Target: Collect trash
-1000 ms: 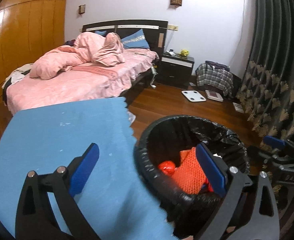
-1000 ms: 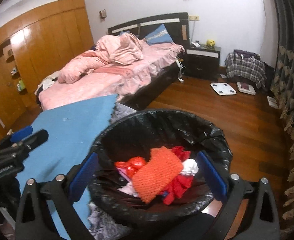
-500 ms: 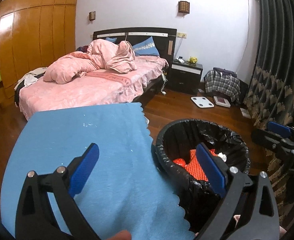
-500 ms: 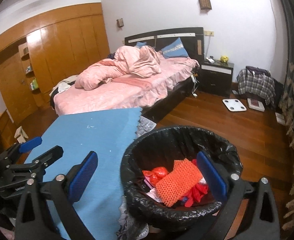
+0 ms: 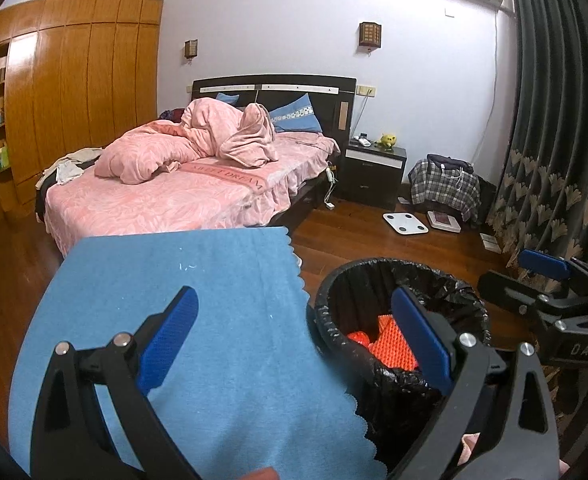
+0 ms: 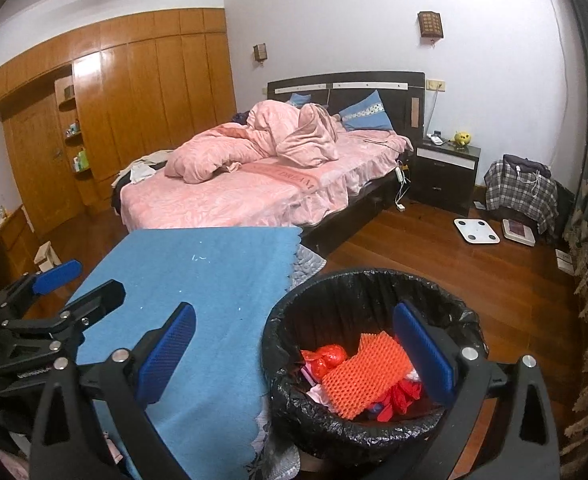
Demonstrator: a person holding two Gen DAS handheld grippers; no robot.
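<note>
Trash (image 6: pixel 364 380) is contained in the bin (image 6: pixel 294 400) below the right gripper (image 6: pixel 294 350); both it and the left gripper (image 5: pixel 292 338) are held wide open, empty.

Black-lined bin (image 6: pixel 374 360) beside blue cloth — orange mesh (image 6: pixel 364 376), red bags (image 6: pixel 324 356) inside.

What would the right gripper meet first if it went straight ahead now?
Probably the far rim of the black-lined trash bin, since the open right gripper straddles its near-left edge; depth is unclear.
</note>
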